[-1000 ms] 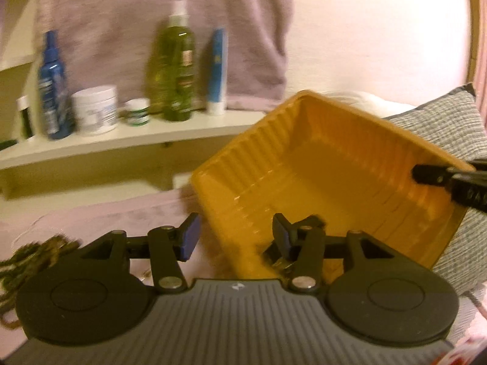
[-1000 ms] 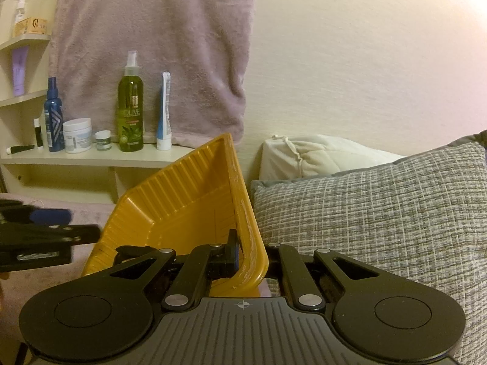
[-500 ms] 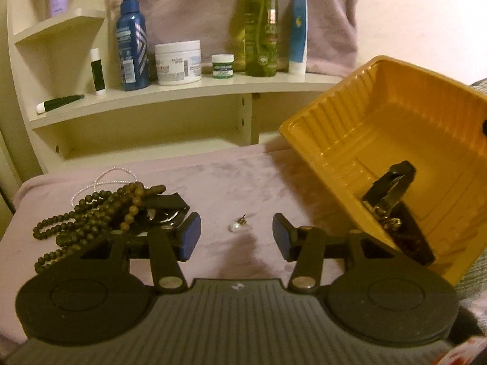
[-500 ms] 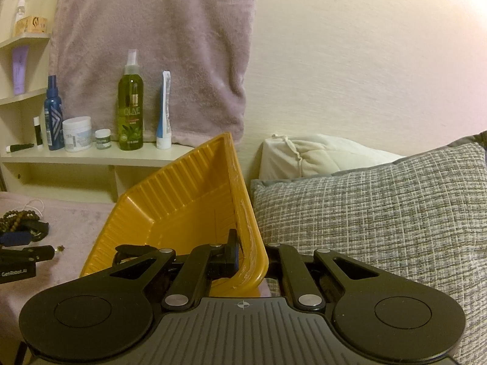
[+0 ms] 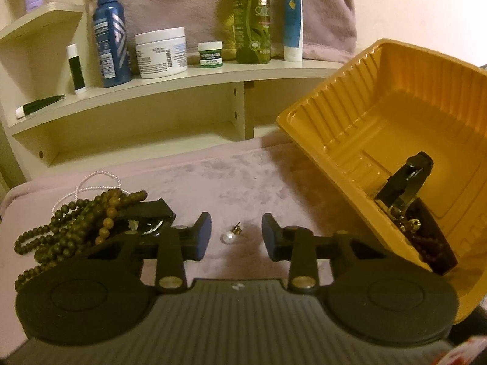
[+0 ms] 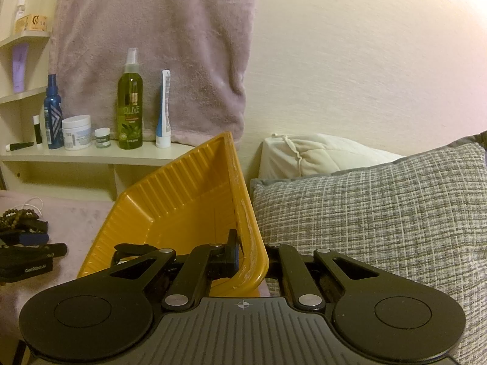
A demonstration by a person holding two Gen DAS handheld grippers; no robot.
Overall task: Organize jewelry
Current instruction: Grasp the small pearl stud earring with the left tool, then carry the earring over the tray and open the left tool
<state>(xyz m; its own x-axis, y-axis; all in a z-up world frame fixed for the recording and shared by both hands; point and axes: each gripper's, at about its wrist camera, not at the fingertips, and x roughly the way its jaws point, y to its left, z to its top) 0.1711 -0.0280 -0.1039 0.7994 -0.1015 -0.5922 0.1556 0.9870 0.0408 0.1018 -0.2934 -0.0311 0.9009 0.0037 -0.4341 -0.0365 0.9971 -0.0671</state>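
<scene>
While the earring (image 5: 230,236) lies on the pink plush blanket (image 5: 243,176), its round pearl faces me and its gold post runs away and to the right. My left tongs (image 5: 236,238) tilt down around it – jaws just narrowing, pads either side, not touching. Matte brown beads (image 5: 70,222) heap at the left. My right tongs (image 6: 249,258) are clenched on the rim of the ribbed yellow plastic tray (image 6: 182,200), holding it tipped up – a black clip (image 5: 404,182) and dark beads sit in its low corner.
</scene>
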